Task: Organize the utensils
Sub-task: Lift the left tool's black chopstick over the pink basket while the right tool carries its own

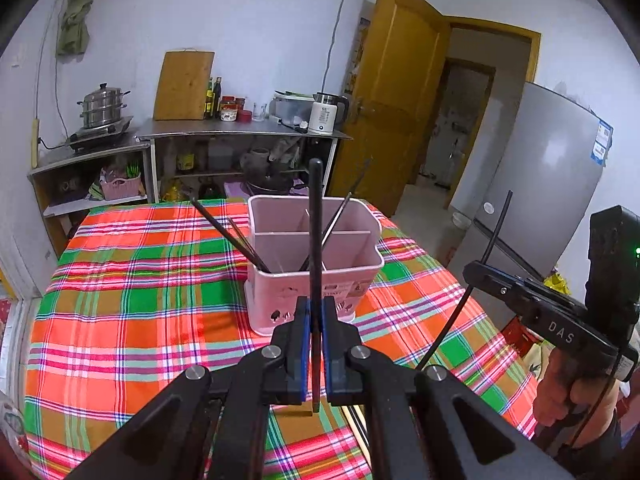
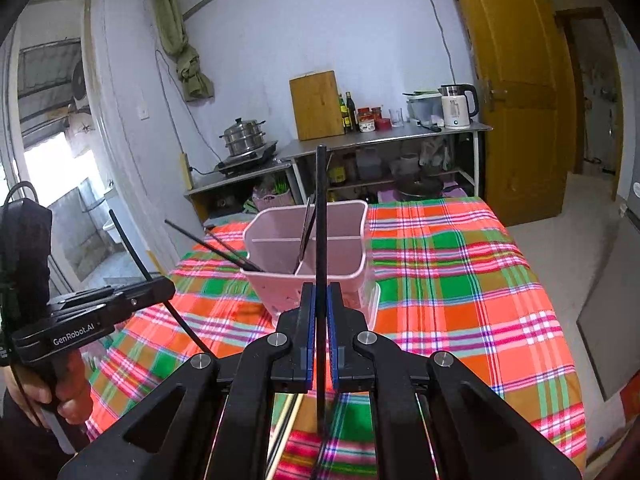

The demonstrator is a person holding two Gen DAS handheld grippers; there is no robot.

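- chopsticks are the sorted items; a pink utensil holder [image 1: 314,268] stands on a plaid tablecloth [image 1: 140,288] near the table's middle, divided inside into compartments.
- left wrist view: the left gripper [image 1: 316,344] is clenched on one black chopstick [image 1: 315,232], which stands nearly upright between the blue pads and rises in front of the holder.
- left wrist view: several dark chopsticks [image 1: 224,228] already lean out of the holder's left compartment, and more lean from a compartment nearer the middle.
- left wrist view: at the right edge the right gripper [image 1: 474,272] is seen from the side, pinching another black chopstick [image 1: 490,248] that runs slanted above and below its tip; a hand [image 1: 568,392] grips its handle.
- right wrist view: the right gripper [image 2: 321,328] is clamped on a black chopstick [image 2: 321,216], held upright just in front of the utensil holder [image 2: 308,252].
- right wrist view: dark chopsticks [image 2: 212,246] lean from the holder's left compartment; one more stands near its central divider.
- right wrist view: at the left the left gripper [image 2: 170,286] is closed on a slanted black chopstick [image 2: 132,248], with a hand [image 2: 60,396] on its handle.
- right wrist view: pale chopsticks [image 2: 286,432] lie on the tablecloth [image 2: 460,280] beneath the gripper.
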